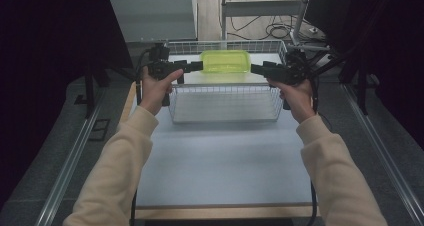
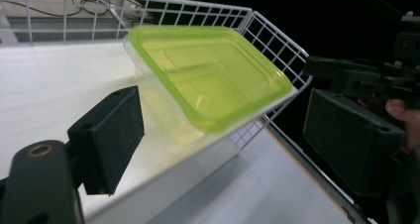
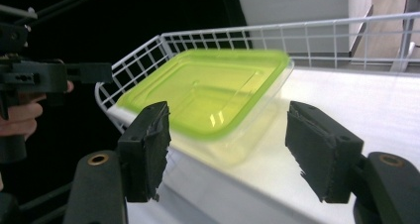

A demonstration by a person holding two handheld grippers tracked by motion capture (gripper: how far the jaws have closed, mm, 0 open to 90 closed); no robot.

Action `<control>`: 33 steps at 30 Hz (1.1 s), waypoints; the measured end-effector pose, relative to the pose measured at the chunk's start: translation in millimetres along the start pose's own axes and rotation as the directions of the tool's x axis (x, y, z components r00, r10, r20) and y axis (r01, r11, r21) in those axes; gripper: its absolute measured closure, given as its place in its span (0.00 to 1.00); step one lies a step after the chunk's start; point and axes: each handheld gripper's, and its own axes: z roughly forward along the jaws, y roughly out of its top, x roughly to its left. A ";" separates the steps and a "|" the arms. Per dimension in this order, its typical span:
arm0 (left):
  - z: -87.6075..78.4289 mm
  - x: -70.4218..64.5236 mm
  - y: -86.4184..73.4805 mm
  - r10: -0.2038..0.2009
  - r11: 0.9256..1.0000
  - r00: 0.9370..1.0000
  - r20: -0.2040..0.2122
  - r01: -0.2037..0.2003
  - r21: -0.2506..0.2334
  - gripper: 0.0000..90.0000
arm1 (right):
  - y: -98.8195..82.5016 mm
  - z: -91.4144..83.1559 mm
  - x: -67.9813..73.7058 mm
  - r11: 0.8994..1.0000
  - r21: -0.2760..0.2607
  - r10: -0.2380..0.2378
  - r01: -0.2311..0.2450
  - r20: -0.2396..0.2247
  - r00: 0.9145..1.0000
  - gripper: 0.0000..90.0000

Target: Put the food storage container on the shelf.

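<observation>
A clear box with a green lid [image 1: 225, 61] sits in a white wire basket [image 1: 225, 102] at the far end of the counter [image 1: 225, 161], on the white base toward the basket's back wall. In the left gripper view the box [image 2: 210, 78] lies beyond the jaws near the basket's corner; in the right gripper view the box [image 3: 210, 97] lies between and beyond the jaws.

The left tool [image 1: 192, 66] is held by the left hand [image 1: 155, 88] at the basket's left rim, pointing at the box's left end; it looks just beside the box. Its jaws stand wide apart and hold nothing. The right tool [image 1: 257, 69] is held by the right hand [image 1: 297, 98] at the right rim, pointing at the box's right end, close to it. Its jaws are also spread wide, gripping nothing. Both sleeves are cream.
</observation>
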 end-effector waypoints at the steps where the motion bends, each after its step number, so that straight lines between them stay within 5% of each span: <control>1: -6.4 -4.8 -6.6 0.011 1.000 1.000 -0.002 -0.011 -0.001 0.17 | -2.4 -2.8 1.2 1.000 -0.003 -0.015 0.015 -0.002 1.000 0.37; 6: -19.7 -14.3 -25.3 0.073 0.997 0.996 -0.049 -0.072 0.022 0.17 | -14.6 -16.0 8.2 0.998 0.014 -0.069 0.069 -0.010 0.998 0.37; 11: -36.6 -23.0 -61.9 0.101 0.995 0.995 -0.018 -0.100 0.018 0.18 | -42.5 -33.1 20.3 0.986 0.052 -0.155 0.156 -0.026 0.988 0.35; 18: -48.2 -28.2 -115.5 0.108 0.993 0.994 0.017 -0.108 0.042 0.18 | -86.4 -42.4 31.9 0.985 0.061 -0.153 0.160 -0.106 0.983 0.33; 22: -53.8 -27.8 -138.8 0.124 0.991 0.992 0.002 -0.124 0.054 0.18 | -110.3 -45.1 34.0 0.984 0.083 -0.148 0.159 -0.128 0.981 0.31; 25: -58.1 -24.4 -164.1 0.125 0.990 0.992 0.008 -0.126 0.071 0.18 | -137.6 -46.6 35.0 0.976 0.124 -0.164 0.180 -0.128 0.978 0.30; 26: -59.1 -22.1 -176.6 0.126 0.988 0.992 0.004 -0.126 0.089 0.18 | -156.9 -46.9 35.6 0.964 0.165 -0.192 0.210 -0.118 0.974 0.28; 28: -59.1 -20.7 -185.0 0.122 0.988 0.993 -0.001 -0.122 0.096 0.18 | -162.8 -46.9 35.7 0.960 0.176 -0.201 0.219 -0.112 0.973 0.28; 30: -58.4 -18.3 -195.4 0.123 0.986 0.992 -0.009 -0.121 0.110 0.18 | -181.7 -45.6 35.2 0.946 0.216 -0.226 0.243 -0.101 0.969 0.26; 33: -56.2 -14.1 -209.9 0.120 0.985 0.993 -0.022 -0.116 0.124 0.18 | -192.5 -43.9 33.8 0.942 0.234 -0.222 0.240 -0.101 0.970 0.26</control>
